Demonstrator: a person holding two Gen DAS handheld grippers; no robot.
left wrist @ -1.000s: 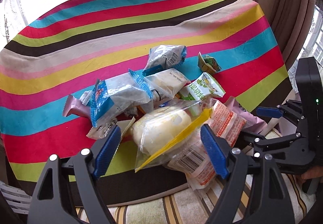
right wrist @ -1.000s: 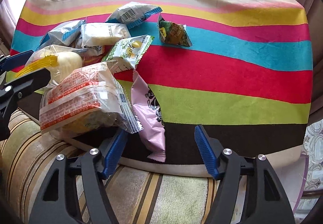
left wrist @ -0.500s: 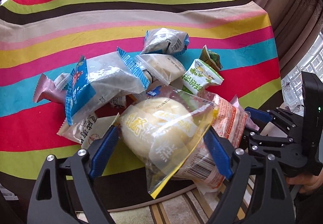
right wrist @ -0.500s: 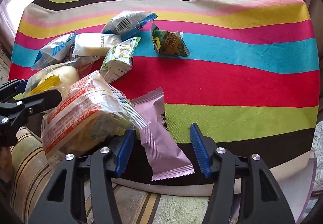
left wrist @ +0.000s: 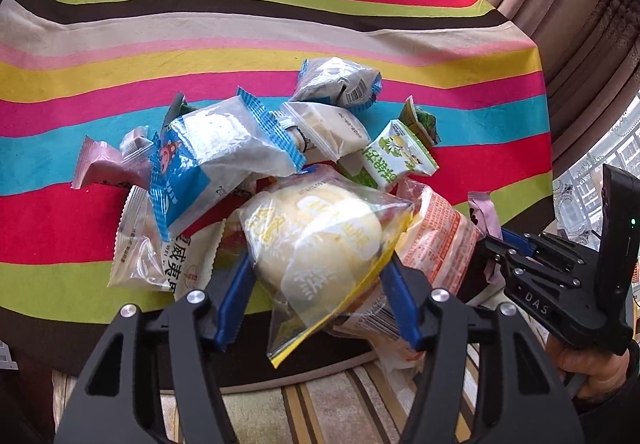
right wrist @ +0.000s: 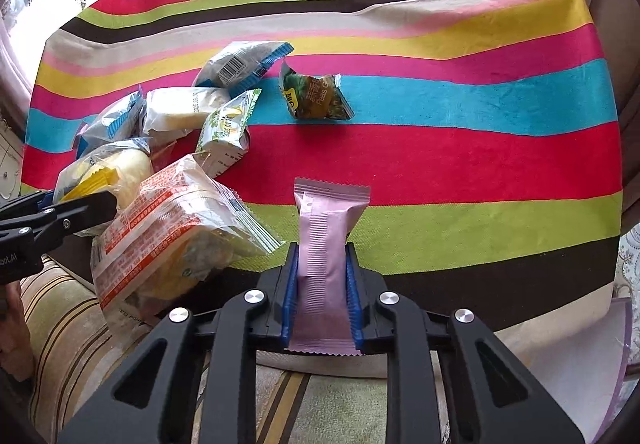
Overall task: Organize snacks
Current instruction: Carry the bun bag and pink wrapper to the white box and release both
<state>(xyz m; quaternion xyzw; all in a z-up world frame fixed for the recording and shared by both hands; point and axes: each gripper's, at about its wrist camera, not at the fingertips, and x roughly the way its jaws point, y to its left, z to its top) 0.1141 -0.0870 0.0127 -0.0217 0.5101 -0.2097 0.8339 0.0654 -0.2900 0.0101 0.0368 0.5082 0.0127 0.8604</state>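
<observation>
A pile of snack packets lies on the striped tablecloth [left wrist: 280, 55]. My left gripper [left wrist: 320, 276] is shut on a clear bag with a yellow bun [left wrist: 316, 240], at the pile's near edge. My right gripper [right wrist: 322, 284] is shut on a pink wrapper [right wrist: 324, 244] and holds it upright over the table's near edge. An orange-printed bread pack [right wrist: 168, 240] lies left of it, hanging over the edge. A green-white packet [right wrist: 228, 123], a blue-white packet [left wrist: 216, 159] and a white packet [left wrist: 332, 127] lie in the pile. A green pea packet [right wrist: 316, 95] lies apart.
A blue-edged packet with a barcode [right wrist: 240, 63] lies at the pile's far side. A second pink wrapper [left wrist: 104, 167] is at the pile's left. A striped cushion [right wrist: 72, 324] sits below the table edge. Curtains [left wrist: 580, 3] hang at the right.
My left gripper has moved in and closed on the yellow bun bag. My right gripper has closed on the pink wrapper and stood it upright.
</observation>
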